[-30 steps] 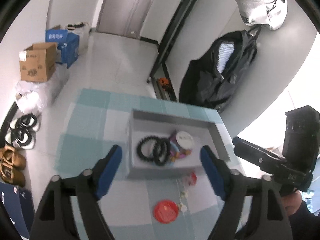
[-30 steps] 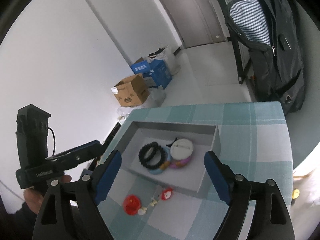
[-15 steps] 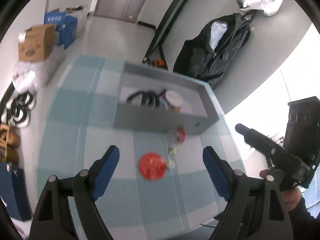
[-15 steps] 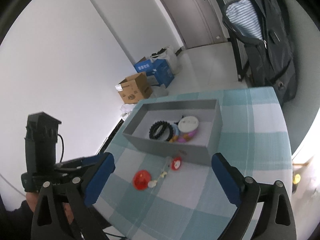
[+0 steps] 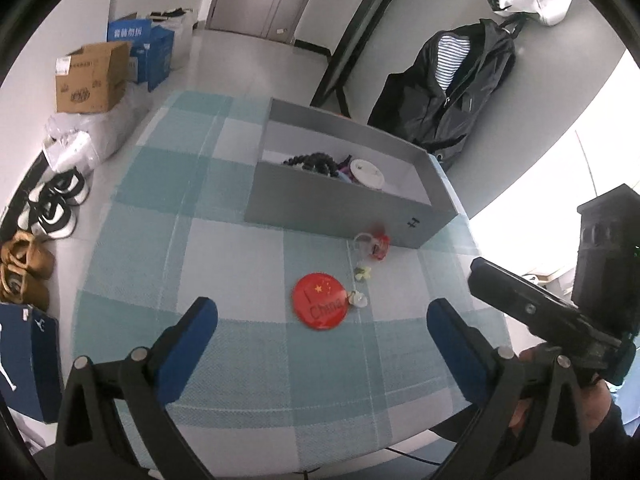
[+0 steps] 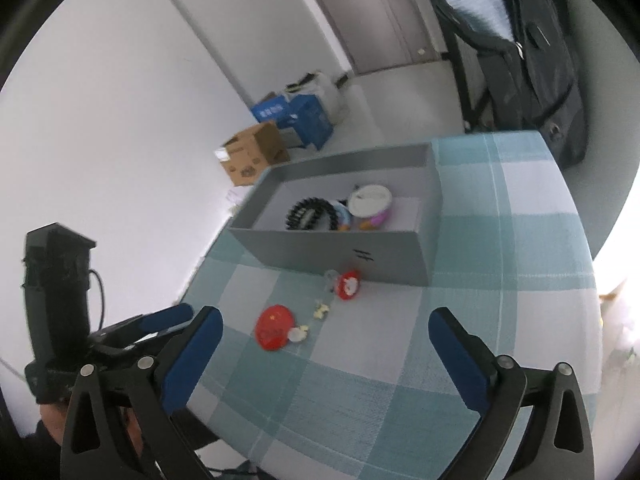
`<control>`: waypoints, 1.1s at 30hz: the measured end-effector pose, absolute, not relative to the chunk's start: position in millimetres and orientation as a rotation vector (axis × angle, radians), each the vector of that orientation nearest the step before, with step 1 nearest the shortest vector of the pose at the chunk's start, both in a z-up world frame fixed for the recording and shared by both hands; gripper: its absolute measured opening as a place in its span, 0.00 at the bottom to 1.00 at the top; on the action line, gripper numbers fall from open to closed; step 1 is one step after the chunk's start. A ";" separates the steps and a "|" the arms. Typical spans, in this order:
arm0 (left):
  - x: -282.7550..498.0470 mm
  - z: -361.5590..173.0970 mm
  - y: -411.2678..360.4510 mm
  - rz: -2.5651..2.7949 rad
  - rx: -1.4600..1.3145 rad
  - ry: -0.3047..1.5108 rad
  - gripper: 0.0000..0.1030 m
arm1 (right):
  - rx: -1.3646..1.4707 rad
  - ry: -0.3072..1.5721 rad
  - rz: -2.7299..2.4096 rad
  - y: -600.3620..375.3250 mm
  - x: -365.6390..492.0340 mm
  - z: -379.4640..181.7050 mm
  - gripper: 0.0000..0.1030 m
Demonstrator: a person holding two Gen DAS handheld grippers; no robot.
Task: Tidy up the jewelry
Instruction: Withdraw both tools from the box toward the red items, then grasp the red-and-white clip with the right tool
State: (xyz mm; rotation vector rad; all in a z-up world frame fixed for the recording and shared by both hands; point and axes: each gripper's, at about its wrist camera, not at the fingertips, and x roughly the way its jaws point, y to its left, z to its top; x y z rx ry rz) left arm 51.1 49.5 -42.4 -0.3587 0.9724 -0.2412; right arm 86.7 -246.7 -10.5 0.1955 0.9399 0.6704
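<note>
While hanging over the near edge of the desk, opening both sets of tongs wide, left tongs and right tongs alike, with nothing between the blue pads of either.

Sitting toward the far side of the checked cloth: grey box, open-topped, holding black bead bracelets and a white round lid with coloured bits beside them. Probably being light and stiff-walled, and so sliding readily on the cloth under any nudge. Needing no grip, only care in not shoving its near wall.

Lying flat on the cloth, short of the box and framed between the left pads in that view: red badge. Looking like a thin, hard, glossy disc, so likely being light and slippery and offering almost no height. Calling for a pinch straight across the rim, pads pressing down into the soft cloth for purchase at the edge.

Resting just beside the box's near wall: red charm with a clear loop. Seeming small, lumpy and light. Taking hold across the red body rather than the loop, for fear of it swinging or slipping.

Lying between badge and charm: pale flower piece, and, just beside the badge's rim, small white piece. Appearing tiny and perhaps fragile, possibly hanging on one fine thread with the rest, though not being able to tell. Favouring a gentle, centred squeeze.
</note>
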 end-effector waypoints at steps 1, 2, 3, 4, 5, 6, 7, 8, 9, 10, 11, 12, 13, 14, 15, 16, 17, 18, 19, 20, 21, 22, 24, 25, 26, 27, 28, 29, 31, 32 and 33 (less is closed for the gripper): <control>51.7 -45.6 50.1 -0.260 -0.371 0.989 0.99 | 0.206 0.951 0.659 -246.5 88.4 -13.0 1.00; 52.5 -49.4 51.0 -0.277 -0.384 1.010 0.99 | 0.224 0.961 0.646 -247.0 90.4 -15.6 1.00; 52.8 -52.5 51.7 -0.278 -0.387 1.026 0.99 | 0.237 0.966 0.630 -247.7 91.9 -17.0 1.00; 53.4 -55.9 53.0 -0.278 -0.386 1.041 0.99 | 0.255 0.983 0.614 -248.3 93.9 -19.7 1.00; 52.8 -57.4 54.1 -0.274 -0.382 1.042 0.99 | 0.264 0.999 0.604 -248.0 95.7 -22.6 1.00; 52.0 -58.4 55.1 -0.267 -0.373 1.041 0.99 | 0.265 1.009 0.591 -247.4 96.9 -25.4 1.00; 51.2 -58.8 55.8 -0.265 -0.356 1.040 0.99 | 0.258 1.020 0.574 -245.6 98.4 -28.8 1.00; 50.6 -58.4 55.9 -0.261 -0.338 1.037 0.99 | 0.249 1.026 0.565 -243.7 99.3 -30.6 1.00; 49.7 -57.8 55.9 -0.252 -0.310 1.032 0.99 | 0.229 1.032 0.552 -240.4 100.2 -32.7 1.00; 49.2 -57.6 55.4 -0.242 -0.290 1.030 0.99 | 0.216 1.033 0.545 -238.5 100.5 -33.3 1.00; 48.9 -57.4 55.6 -0.241 -0.284 1.029 0.99 | 0.201 1.031 0.544 -235.4 100.9 -34.4 1.00; 49.0 -57.4 55.7 -0.240 -0.281 1.031 0.99 | 0.192 1.028 0.546 -233.2 101.2 -35.1 1.00; 48.7 -57.7 56.8 -0.232 -0.275 1.032 0.99 | 0.178 1.028 0.547 -229.5 102.1 -36.0 1.00; 48.2 -57.8 57.3 -0.223 -0.267 1.032 0.99 | 0.165 1.028 0.547 -226.0 103.1 -37.1 1.00; 48.8 -59.8 57.3 -0.218 -0.259 1.034 0.99 | 0.155 1.029 0.546 -223.1 104.4 -38.2 1.00; 49.4 -60.9 57.6 -0.213 -0.246 1.035 0.99 | 0.147 1.031 0.548 -219.1 106.3 -40.0 0.99; 49.6 -61.3 57.9 -0.212 -0.241 1.038 0.99 | 0.146 1.032 0.551 -217.1 107.6 -41.2 0.98; 50.3 -62.2 57.8 -0.213 -0.234 1.044 0.99 | 0.145 1.035 0.553 -214.2 109.3 -42.9 0.94; 51.5 -63.0 56.6 -0.212 -0.230 1.050 0.99 | 0.146 1.039 0.556 -211.7 110.8 -44.1 0.87; 53.5 -64.0 57.0 -0.212 -0.228 1.054 0.99 | 0.147 1.044 0.560 -209.4 112.3 -45.8 0.84; 54.7 -65.5 56.9 -0.214 -0.225 1.063 0.99 | 0.142 1.044 0.556 -207.3 113.7 -46.5 0.83; 55.4 -66.0 57.8 -0.213 -0.226 1.068 0.99 | 0.134 1.034 0.551 -205.5 114.1 -45.7 0.83; 58.2 -68.3 56.8 -0.218 -0.228 1.080 0.99 | 0.139 1.031 0.559 -202.2 116.2 -45.9 0.75; 58.0 -68.7 57.1 -0.216 -0.226 1.084 0.99 | 0.141 1.028 0.556 -200.9 117.4 -46.2 0.71; 58.7 -69.4 57.9 -0.214 -0.227 1.088 0.99 | 0.137 1.019 0.552 -200.1 117.9 -46.2 0.68; 59.0 -70.0 58.9 -0.216 -0.235 1.091 0.99 | 0.129 1.014 0.544 -198.8 118.0 -46.7 0.63; 59.5 -70.7 60.9 -0.209 -0.245 1.091 0.99 | 0.120 1.009 0.534 -198.2 118.4 -47.0 0.58; 60.0 -70.5 61.4 -0.200 -0.242 1.090 0.99 | 0.112 1.004 0.525 -195.7 119.5 -47.6 0.56; 59.3 -69.1 61.9 -0.162 -0.216 1.078 0.99 | 0.107 1.005 0.527 -193.0 120.6 -47.8 0.49; 59.0 -68.4 61.8 -0.159 -0.208 1.073 0.99 | 0.103 1.007 0.531 -192.0 121.0 -48.0 0.45; 59.0 -68.2 61.3 -0.156 -0.198 1.070 0.99 | 0.092 1.008 0.539 -190.1 120.9 -48.5 0.33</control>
